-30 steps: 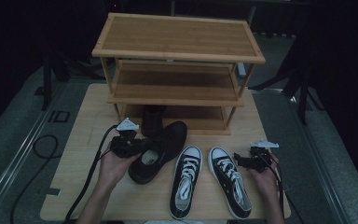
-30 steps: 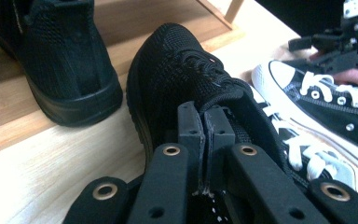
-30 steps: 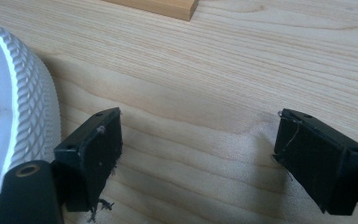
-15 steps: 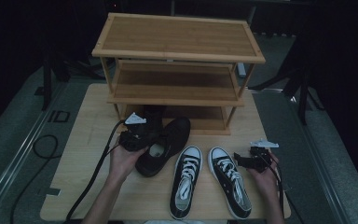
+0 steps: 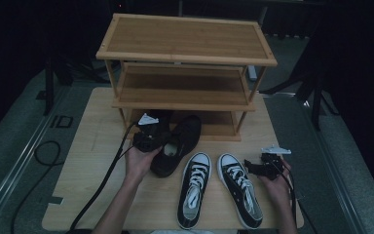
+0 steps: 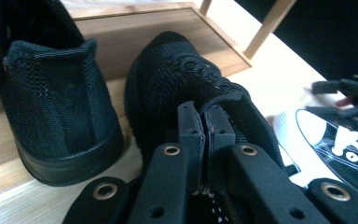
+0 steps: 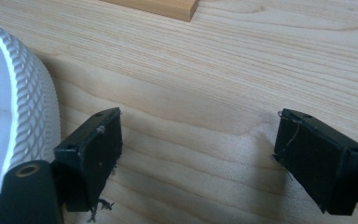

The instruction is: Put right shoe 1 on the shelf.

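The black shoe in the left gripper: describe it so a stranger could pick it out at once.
Start at the wooden shoe rack. At the foot of its lowest shelf lies an all-black mesh shoe, pinched at the collar by the left gripper. Unlike the two sneakers beside it, it has no white.

Two sneakers [image 5: 219, 187] lie on the table [image 5: 92, 161] before the rack [image 5: 185, 68].

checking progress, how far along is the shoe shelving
Done: one black shoe sits on the rack's bottom shelf. In hand: the left gripper, jaws shut on the second black shoe, holds it at that shelf's front. Left: both sneakers lie on the table; the right gripper rests open beside them.
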